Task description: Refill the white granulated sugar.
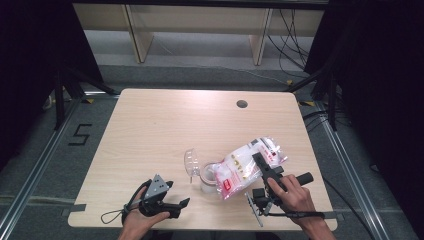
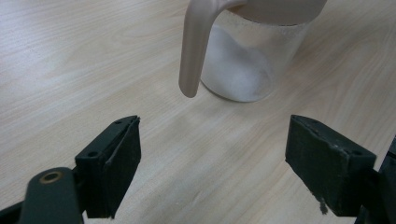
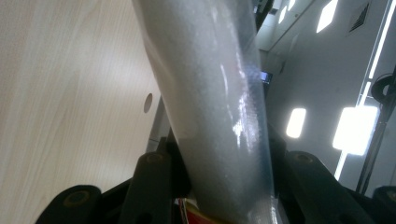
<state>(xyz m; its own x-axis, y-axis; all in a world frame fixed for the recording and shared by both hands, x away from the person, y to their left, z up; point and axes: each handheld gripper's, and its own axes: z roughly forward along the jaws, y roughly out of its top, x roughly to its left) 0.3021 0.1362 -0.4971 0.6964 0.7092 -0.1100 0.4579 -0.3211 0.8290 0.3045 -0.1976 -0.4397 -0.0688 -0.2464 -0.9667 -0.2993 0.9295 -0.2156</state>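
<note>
A: Left tongs [image 1: 176, 202] gape empty before the jar [image 1: 206, 176] at mid-counter [image 1: 150, 130]; right tongs [image 1: 259, 161] pinch the bag [image 1: 243, 166] tilted over it.

B: Soft, slippery, probably shifting; grip the gathered upper film.

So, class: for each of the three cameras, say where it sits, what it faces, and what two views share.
High view: above the table, looking forward and down; both hands, left gripper, right gripper.
Left gripper view: on the left gripper, facing the jar; open jaws.
Right gripper view: on the right gripper, along the bag it clamps.
Shared: jar, bag.
</note>
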